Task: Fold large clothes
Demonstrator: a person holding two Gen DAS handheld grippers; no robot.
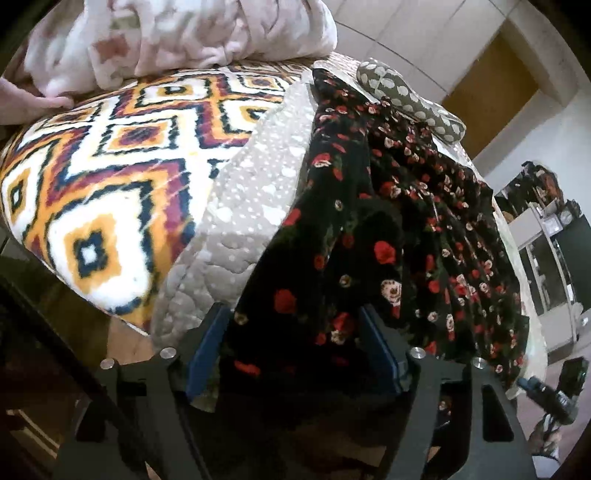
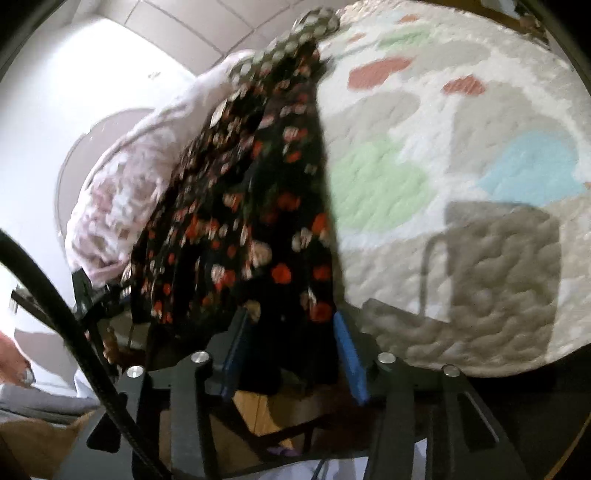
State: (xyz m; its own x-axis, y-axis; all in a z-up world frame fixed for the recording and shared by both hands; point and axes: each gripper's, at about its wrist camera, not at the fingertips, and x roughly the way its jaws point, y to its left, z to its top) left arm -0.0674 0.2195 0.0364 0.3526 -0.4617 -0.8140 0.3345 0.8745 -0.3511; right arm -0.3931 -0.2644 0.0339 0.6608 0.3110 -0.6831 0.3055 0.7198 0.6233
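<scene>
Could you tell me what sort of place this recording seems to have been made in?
Most likely a bedroom at home. A black floral garment lies on a bed covered by a quilted bedspread, with a bold patterned blanket and a bundled pink blanket on it, and a wooden door beyond.

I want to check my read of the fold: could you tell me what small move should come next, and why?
Probably lift both tools together and carry the dress forward over the bed. The left tool and right tool each appear to have its near edge between their fingers, while the rest lies bunched toward the far side.
</scene>
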